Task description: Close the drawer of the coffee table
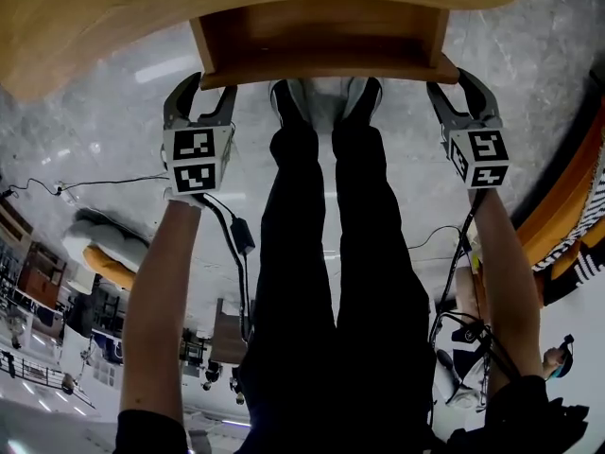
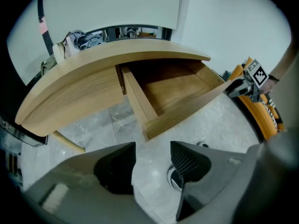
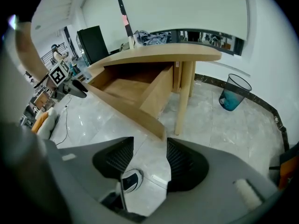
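The light wooden coffee table (image 1: 113, 8) has its drawer (image 1: 321, 41) pulled out toward me, and the inside is empty. In the head view my left gripper (image 1: 203, 95) hangs just below the left end of the drawer's front panel (image 1: 321, 69), and my right gripper (image 1: 458, 88) is at its right end. Both stand open with only floor between the fingers. The left gripper view shows the open drawer (image 2: 175, 92) ahead of the left gripper (image 2: 152, 164), apart from it. In the right gripper view, the corner of the drawer front (image 3: 128, 108) lies just beyond the right gripper (image 3: 149, 160).
My legs and shoes (image 1: 326, 97) stand right before the drawer. A table leg (image 3: 183, 97) and a blue waste bin (image 3: 232, 93) are to the right. Clothes (image 3: 147, 37) lie on the tabletop. Cables (image 1: 232, 225) trail over the marble floor, and an orange curved object (image 2: 264, 113) sits at the right.
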Demonstrator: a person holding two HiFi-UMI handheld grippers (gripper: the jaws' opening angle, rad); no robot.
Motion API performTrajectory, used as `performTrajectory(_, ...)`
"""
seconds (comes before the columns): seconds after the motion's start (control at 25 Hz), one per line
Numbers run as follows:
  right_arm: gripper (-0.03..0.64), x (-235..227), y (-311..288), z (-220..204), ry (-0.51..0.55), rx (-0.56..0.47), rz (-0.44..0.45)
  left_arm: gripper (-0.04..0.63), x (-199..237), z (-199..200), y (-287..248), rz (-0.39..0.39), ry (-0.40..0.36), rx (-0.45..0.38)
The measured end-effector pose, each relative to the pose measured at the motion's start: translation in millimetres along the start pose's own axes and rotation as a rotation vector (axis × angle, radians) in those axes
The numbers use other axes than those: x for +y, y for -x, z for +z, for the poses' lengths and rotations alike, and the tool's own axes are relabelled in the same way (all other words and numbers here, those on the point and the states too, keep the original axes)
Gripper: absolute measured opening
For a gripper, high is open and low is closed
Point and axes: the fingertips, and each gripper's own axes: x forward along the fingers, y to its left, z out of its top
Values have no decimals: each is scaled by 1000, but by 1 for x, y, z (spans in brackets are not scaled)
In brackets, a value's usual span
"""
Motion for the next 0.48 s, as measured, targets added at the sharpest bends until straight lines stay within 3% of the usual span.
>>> performTrajectory(0.24,168,-4,-5,8,-50,-7,-25,141,3,10,0,-2,63,-34)
performTrajectory(0.48,160,-4,-2,11,-86,-3,-40,140,3,10,3,-16,90,-26)
